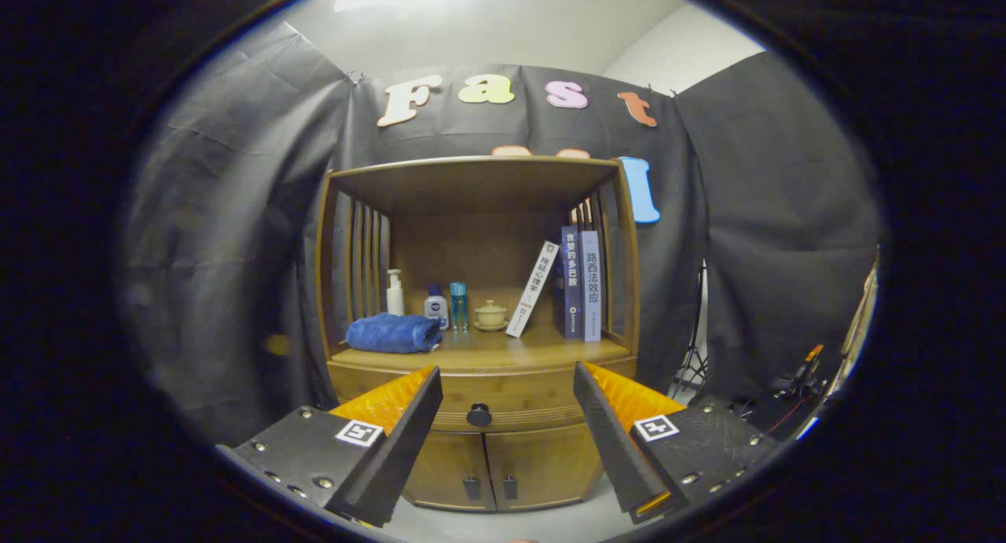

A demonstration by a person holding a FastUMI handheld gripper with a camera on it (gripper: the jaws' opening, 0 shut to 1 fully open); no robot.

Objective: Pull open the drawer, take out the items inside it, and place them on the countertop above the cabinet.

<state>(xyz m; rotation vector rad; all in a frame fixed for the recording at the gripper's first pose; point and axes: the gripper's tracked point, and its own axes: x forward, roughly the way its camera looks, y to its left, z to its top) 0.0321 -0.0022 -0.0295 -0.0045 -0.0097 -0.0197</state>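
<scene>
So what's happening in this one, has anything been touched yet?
Nothing has been touched yet. The gripper is open, its fingers spread and aimed at the wooden cabinet, some way short of it. The drawer is closed, its dark knob showing between the fingers. On the countertop above sit a folded blue towel, small bottles, a lidded cup and books.
</scene>
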